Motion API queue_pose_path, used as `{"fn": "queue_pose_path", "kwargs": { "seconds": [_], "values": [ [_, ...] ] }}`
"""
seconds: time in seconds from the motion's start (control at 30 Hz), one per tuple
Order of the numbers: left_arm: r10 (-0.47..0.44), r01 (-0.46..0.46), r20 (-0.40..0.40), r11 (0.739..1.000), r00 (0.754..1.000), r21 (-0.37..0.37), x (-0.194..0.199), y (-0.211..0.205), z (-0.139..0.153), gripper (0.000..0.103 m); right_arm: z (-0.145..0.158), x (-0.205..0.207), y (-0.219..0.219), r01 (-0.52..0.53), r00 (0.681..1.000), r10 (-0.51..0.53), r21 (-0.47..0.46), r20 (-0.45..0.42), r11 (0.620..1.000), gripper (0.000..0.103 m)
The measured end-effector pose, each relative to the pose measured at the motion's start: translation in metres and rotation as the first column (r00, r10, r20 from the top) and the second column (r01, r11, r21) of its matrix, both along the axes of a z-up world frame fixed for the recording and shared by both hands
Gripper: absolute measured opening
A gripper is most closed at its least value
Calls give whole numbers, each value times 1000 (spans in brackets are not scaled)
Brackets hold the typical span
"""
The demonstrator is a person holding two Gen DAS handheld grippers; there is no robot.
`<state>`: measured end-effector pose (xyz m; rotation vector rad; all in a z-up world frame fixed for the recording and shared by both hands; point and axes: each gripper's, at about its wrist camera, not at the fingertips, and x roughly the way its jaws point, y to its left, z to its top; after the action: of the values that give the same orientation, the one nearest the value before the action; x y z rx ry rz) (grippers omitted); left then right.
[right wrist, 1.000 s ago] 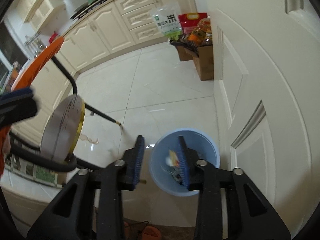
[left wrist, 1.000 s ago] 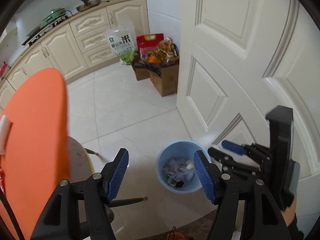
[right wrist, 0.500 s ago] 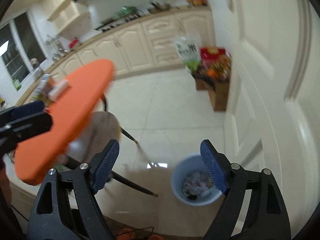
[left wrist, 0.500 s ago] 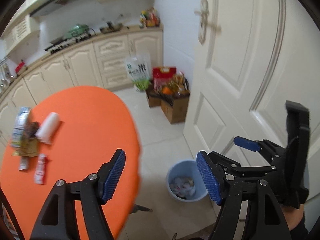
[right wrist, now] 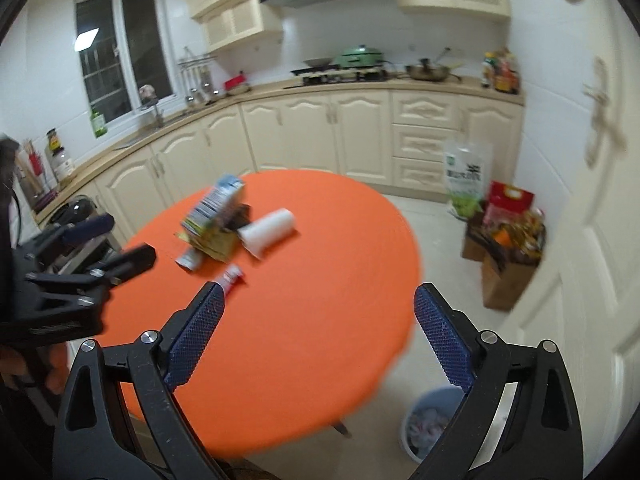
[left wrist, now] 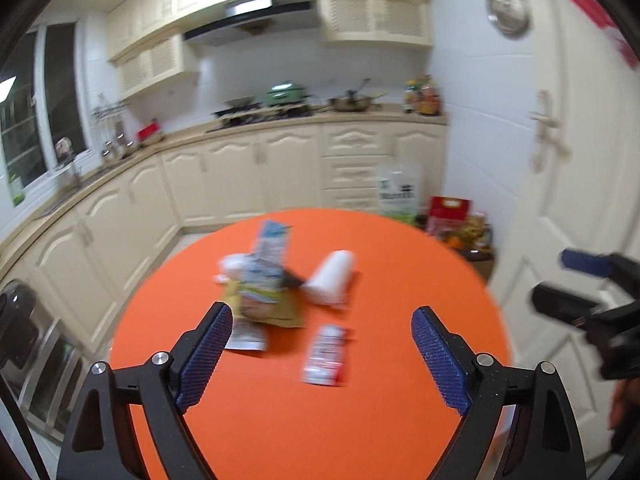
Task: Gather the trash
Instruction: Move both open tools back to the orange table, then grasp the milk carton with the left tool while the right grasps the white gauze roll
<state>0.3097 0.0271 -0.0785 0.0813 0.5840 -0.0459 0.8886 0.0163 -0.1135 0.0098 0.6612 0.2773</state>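
- Both pairs of fingers stand wide apart and empty: left gripper (left wrist: pixel 322 354), right gripper (right wrist: pixel 316 334); their jaws have just been opening, nothing between them.
- Both have swung from the blue bin (right wrist: pixel 430 424) up to the orange worktop (left wrist: pixel 360 420), probably for another pickup.
- Trash remains there: carton (left wrist: pixel 268 256), white roll (left wrist: pixel 332 278), red sachet (left wrist: pixel 325 354).
- Only the right view shows the bin, on the floor beside the worktop.

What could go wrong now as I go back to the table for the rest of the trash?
The white roll lies on its side, so a nudge from either open tool could send it off the orange table. The carton and wrappers overlap in a pile; one grab may drag or scatter the neighbours. The left tool and right tool are close together and could collide over the small red packet.
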Motion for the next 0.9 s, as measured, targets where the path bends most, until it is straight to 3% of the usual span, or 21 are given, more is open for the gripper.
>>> {"fn": "queue_pose_path", "kwargs": {
  "seconds": [0.1, 0.27, 0.37, 0.5, 0.57, 0.63, 0.7, 0.8, 0.9],
  "values": [
    [57, -57, -34, 998, 998, -10, 20, 29, -20, 88, -5, 33, 28, -7, 1000, 7, -17, -18, 1000, 103],
    [71, -72, -99, 997, 993, -10, 61, 43, -45, 85, -30, 88, 59, -12, 996, 11, -19, -89, 1000, 103],
    [56, -60, -141, 998, 988, -25, 92, 39, -55, 74, -48, 112, 65, 3, 991, -4, -11, -134, 1000, 103],
    [71, -72, -173, 997, 982, 2, 126, 45, -67, 70, -71, 134, 64, 16, 983, -15, 2, -183, 1000, 103],
    [67, -69, -198, 998, 978, -6, 160, 52, -56, 61, -79, 141, 64, 21, 981, -19, 8, -196, 1000, 103],
    [53, -59, -210, 998, 976, -20, 174, 51, -60, 59, -86, 149, 67, 31, 978, -29, 5, -208, 1000, 103],
    [38, -44, -224, 999, 974, -24, 183, 53, -59, 44, -90, 155, 69, 35, 976, -32, 11, -215, 999, 103],
    [28, -39, -223, 998, 975, -46, 196, 63, -56, 40, -96, 166, 72, 43, 972, -34, 34, -231, 998, 103],
    [38, -55, -190, 995, 981, -87, 186, 82, -41, 38, -102, 178, 79, 45, 967, -33, 44, -252, 998, 103]
  ]
}}
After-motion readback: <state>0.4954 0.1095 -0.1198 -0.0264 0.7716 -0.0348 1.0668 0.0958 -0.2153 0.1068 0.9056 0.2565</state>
